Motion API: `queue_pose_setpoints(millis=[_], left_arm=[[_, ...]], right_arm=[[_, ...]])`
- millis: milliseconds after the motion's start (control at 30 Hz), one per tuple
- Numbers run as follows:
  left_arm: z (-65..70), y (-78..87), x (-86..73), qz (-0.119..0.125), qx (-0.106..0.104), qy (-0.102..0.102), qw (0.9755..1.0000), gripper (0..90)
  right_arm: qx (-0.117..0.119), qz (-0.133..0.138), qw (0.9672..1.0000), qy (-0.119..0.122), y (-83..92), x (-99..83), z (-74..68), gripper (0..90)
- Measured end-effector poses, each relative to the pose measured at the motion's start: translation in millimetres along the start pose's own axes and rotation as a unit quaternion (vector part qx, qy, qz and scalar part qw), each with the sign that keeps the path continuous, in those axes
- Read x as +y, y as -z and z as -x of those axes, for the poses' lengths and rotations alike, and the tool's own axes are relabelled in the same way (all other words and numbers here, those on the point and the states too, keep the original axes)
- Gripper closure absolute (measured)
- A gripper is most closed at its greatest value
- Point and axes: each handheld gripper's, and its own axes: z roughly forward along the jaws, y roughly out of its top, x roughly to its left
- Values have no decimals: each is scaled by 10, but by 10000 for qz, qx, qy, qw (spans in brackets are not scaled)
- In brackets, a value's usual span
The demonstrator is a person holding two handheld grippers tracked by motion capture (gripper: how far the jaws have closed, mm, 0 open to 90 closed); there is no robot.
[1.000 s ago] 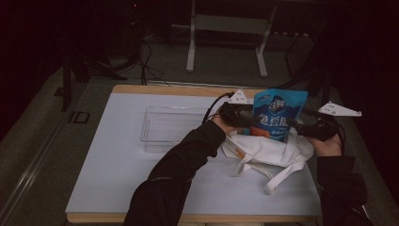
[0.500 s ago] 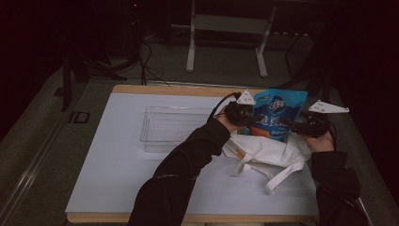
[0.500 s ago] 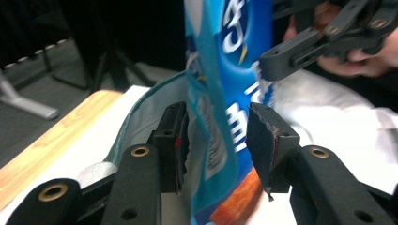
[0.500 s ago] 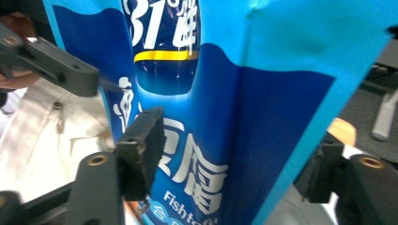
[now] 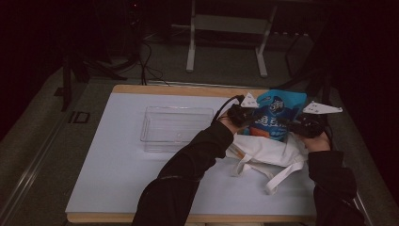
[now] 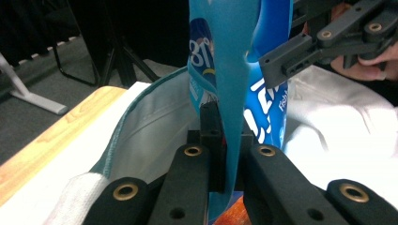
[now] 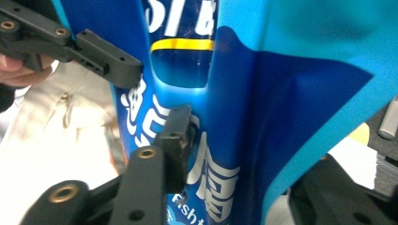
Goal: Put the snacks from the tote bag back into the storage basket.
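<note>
A blue snack bag (image 5: 277,110) stands upright over a white cloth tote bag (image 5: 263,150) at the table's right side. My left gripper (image 5: 249,117) holds the snack bag from the left. Its jaws have just been closing and now pinch the bag's thin side edge (image 6: 225,56), with my left gripper (image 6: 225,140) shut on it. My right gripper (image 5: 294,126) comes from the right. Its jaws have also just been closing, and my right gripper (image 7: 248,159) straddles the creased bag (image 7: 263,93), one pad (image 7: 176,136) pressed on the printed face.
A clear plastic tray (image 5: 174,127) sits left of the hands on the white table top (image 5: 117,179). The tote's open mouth (image 6: 150,126) gapes under the bag, and its handles (image 5: 277,176) trail toward the front edge. Stands and cables fill the dark floor behind.
Both grippers have drawn in against the blue bag, the right one shifting left and the left one slightly right. The bag itself has stayed over the tote.
</note>
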Motion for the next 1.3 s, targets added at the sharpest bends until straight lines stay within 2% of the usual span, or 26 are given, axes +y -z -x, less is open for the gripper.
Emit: queue_pose_setpoints(millis=[133,167,267,300,467,700,900,1300], left_arm=[[1,-13,13,-48,46,36,10000,899],[0,-17,15,-43,44,94,9999,900],[-16,-9,15,-35,-15,181,9998,900],[-16,0,15,-26,-22,149,9999,900],[-30,51,58,3,-51,169,9998,900],[-25,182,217,15,-81,83,9999,900],[6,308,337,64,-82,-5,9999,900],[74,564,656,85,36,-168,9998,900]], right_arm=[[76,-52,9999,-48,0,15,-5,717],[62,-74,9999,-66,-7,22,-21,761],[42,-65,9999,-106,-10,22,-37,791],[79,-58,9998,-154,-6,23,-35,803],[105,17,9998,-191,15,66,-50,813],[89,97,9998,-120,97,200,-92,827],[137,207,9996,-150,191,319,-136,836],[47,396,9992,-41,387,605,-249,849]])
